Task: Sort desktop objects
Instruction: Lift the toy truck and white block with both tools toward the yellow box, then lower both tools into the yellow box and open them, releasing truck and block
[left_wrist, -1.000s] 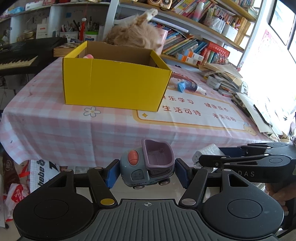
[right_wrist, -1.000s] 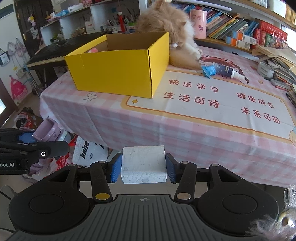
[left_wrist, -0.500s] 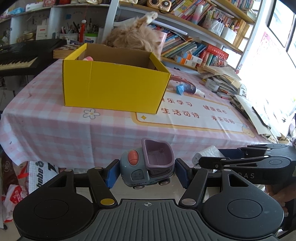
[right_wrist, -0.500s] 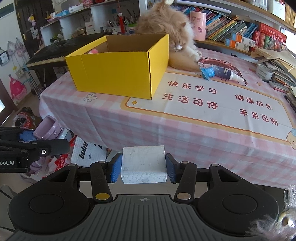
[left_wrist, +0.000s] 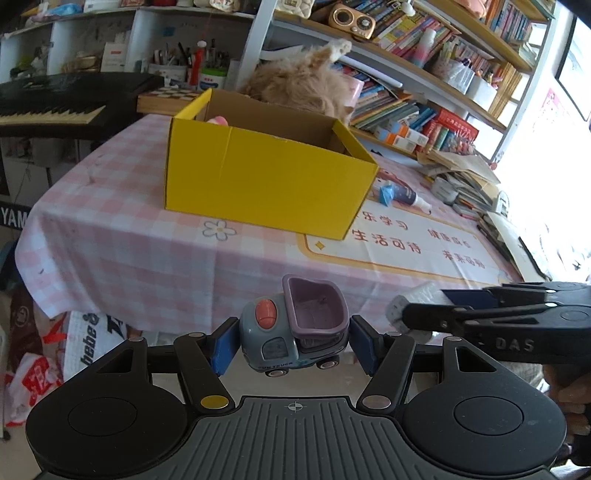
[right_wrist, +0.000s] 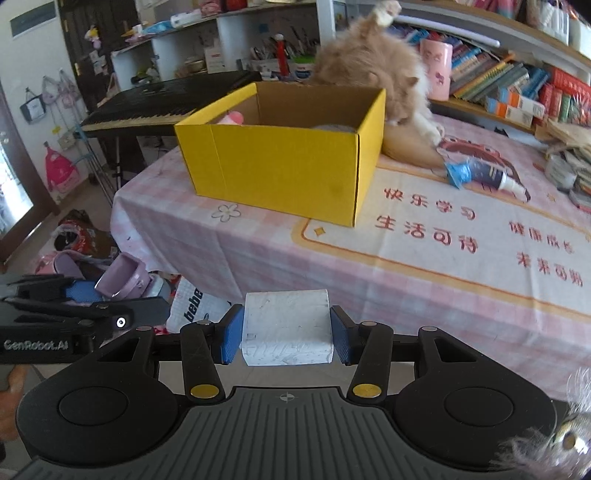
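Ahead of both your tools and above them, the table (left_wrist: 122, 254) under its pink checked cloth fills the view, its near edge hanging just past your fingertips. On it, ahead and slightly left of your right gripper (right_wrist: 287, 334), stands the open yellow box (right_wrist: 284, 162), with a fluffy orange cat (right_wrist: 373, 70) pressed against its far side (head down, face hidden behind the box wall). Both tools tilt downward toward the table from off its near edge, held level with each other, side by side.

Your left gripper (left_wrist: 294, 345) is clamped on the toy truck (left_wrist: 295, 328), blue pads touching its cab and its purple bucket; the truck hangs in the air short of the table. Your right gripper is closed on a white block (right_wrist: 287, 326), pads flat on both its sides, likewise short of the table.

Inside the box only a pink object (right_wrist: 232, 119) and a grey rim show; what they are cannot be told. A blue-capped tube (right_wrist: 484, 176) lies on the cloth ahead and to the right of your right tool. Your hand (left_wrist: 565, 395) behind the right tool is cut off at the frame's edge.
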